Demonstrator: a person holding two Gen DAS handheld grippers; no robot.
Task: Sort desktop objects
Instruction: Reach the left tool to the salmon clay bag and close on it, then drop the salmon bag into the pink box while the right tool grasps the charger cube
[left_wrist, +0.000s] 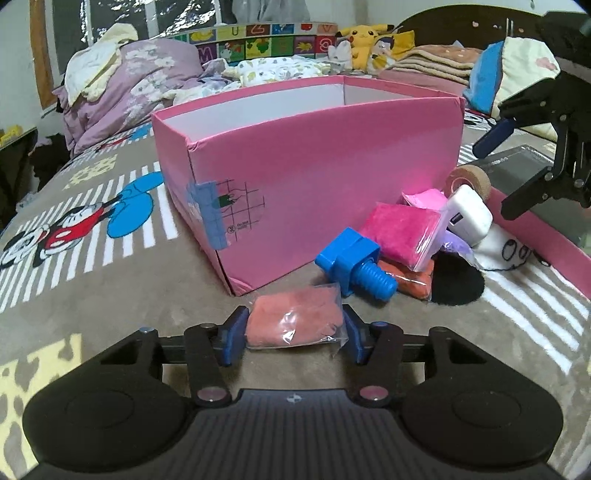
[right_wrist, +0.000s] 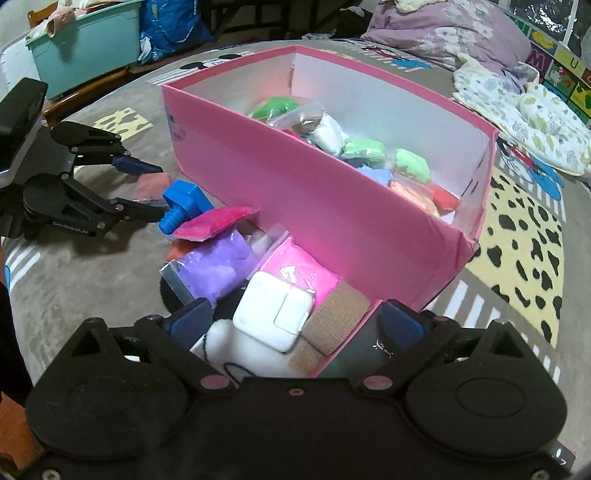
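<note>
A soft, light clay packet (left_wrist: 293, 325) is gripped mid-body by the left gripper (left_wrist: 293, 330); the right gripper (right_wrist: 295, 325) is held open.

orange bag (left_wrist: 415, 282) half buried, box label (left_wrist: 236, 210) illegible

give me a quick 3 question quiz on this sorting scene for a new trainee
1. True or false: the left gripper has its fingers on either side of a salmon clay bag.
2. Which item lies right beside that bag, against the pink box?
A. blue toy bolt
B. green ball
C. metal spoon
3. Fill in: the right gripper is open and hovers over a white ____ lying by the tan tape roll.

Key:
1. True; the bag sits between the fingers, on the blanket.
2. A, the blue toy bolt.
3. Charger: the white charger.
</note>
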